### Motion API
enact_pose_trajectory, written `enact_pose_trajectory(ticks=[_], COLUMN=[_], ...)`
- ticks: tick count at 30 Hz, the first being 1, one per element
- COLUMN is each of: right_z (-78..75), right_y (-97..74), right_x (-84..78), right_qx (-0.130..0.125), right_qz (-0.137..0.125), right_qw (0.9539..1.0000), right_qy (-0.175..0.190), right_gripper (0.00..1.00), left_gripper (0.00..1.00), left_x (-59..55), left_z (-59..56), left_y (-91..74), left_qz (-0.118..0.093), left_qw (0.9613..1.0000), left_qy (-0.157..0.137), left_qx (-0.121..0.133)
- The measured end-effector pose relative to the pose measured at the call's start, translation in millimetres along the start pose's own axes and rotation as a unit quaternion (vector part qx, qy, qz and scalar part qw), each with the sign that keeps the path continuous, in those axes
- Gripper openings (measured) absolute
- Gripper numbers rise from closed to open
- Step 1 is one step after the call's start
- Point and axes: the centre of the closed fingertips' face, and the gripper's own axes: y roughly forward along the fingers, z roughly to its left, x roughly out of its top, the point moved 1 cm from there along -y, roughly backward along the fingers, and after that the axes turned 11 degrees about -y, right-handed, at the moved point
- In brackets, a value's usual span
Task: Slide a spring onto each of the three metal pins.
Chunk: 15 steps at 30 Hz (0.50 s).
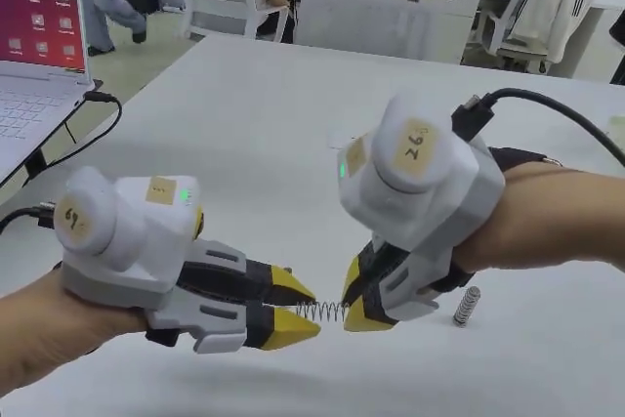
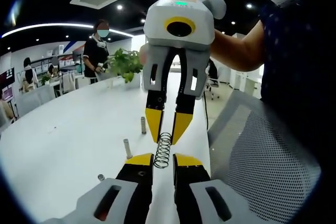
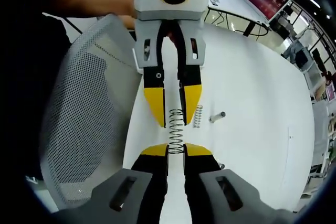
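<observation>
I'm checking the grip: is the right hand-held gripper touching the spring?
Touching. In the right gripper view, the right hand-held gripper pinches the spring between its yellow-tipped jaws.

Near the bench's point(image 1: 244, 124) near edge, the left claw point(image 1: 305, 312) and the right claw point(image 1: 352, 302) meet tip to tip, each held in a hand. A small coil spring point(image 1: 328, 312) stretches level between them, one end pinched in each claw's yellow jaw tips, just above the white surface. A second spring point(image 1: 467, 306) lies loose on the bench just beside the right claw, on its right. A black cable point(image 1: 547, 109) runs from the right gripper's body toward the right edge. An open laptop point(image 1: 39, 36) sits at the left edge, with a dark cord point(image 1: 88, 129) plugged into its side. Beyond the far edge stands a chair draped with a grey garment point(image 1: 552, 7).
</observation>
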Motion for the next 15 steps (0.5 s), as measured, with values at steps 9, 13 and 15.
enact_pose_trajectory(ticks=[9,13,15], right_z=[1.3,1.6,1.4], right_y=[-0.4,-0.8,-1.1], right_x=[0.6,0.2,0.4], right_qx=[0.001,0.001,0.001], right_qz=[-0.001,-0.002,-0.003], right_qw=[1.0000,1.0000,1.0000], right_qy=[-0.002,-0.002,-0.001], right_gripper=[0.08,0.08,0.08], left_gripper=[0.03,0.02,0.02], left_x=[-2.1,-2.0,-1.9], left_z=[-1.2,-2.7,-2.7], left_y=[0.8,1.4,1.4], left_qz=[0.004,0.002,0.001], left_qw=[1.0000,0.9999,0.9999], left_qy=[0.007,0.014,0.013], left_qx=[0.000,-0.005,-0.006])
